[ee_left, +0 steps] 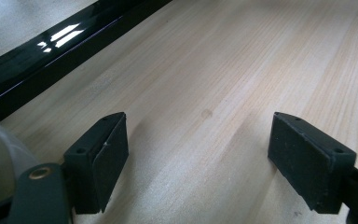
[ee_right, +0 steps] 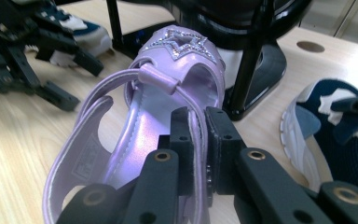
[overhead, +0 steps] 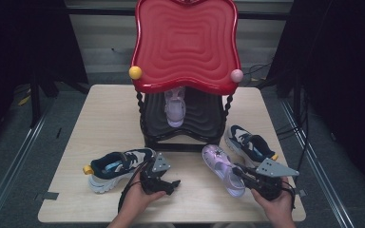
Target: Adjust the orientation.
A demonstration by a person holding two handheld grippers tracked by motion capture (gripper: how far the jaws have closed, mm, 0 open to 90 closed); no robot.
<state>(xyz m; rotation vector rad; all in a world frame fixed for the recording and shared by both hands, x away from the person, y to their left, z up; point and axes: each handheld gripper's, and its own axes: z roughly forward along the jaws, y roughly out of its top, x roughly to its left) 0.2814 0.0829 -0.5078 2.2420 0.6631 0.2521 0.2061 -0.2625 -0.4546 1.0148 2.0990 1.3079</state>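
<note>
Sandal [overhead: 224,167] near the table's [overhead: 100,114] front right, clamped by its side strap in the right gripper [ee_right: 198,140]. Partner sandal [overhead: 175,108] already set on the rack's [overhead: 185,42] lower shelf. Both sneakers, one front left [overhead: 119,167], one at the right edge [overhead: 249,145], not yet shelved. Left gripper [ee_left: 198,158] wide, holding nothing, above bare wood.

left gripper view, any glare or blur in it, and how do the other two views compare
Left gripper view: white glare streaks on the glossy black rack base, near fingers soft. Right gripper view: lilac star-trimmed sandal sharp, close fingers slightly blurred. High view: pale wooden table lit, dark surroundings.
</note>
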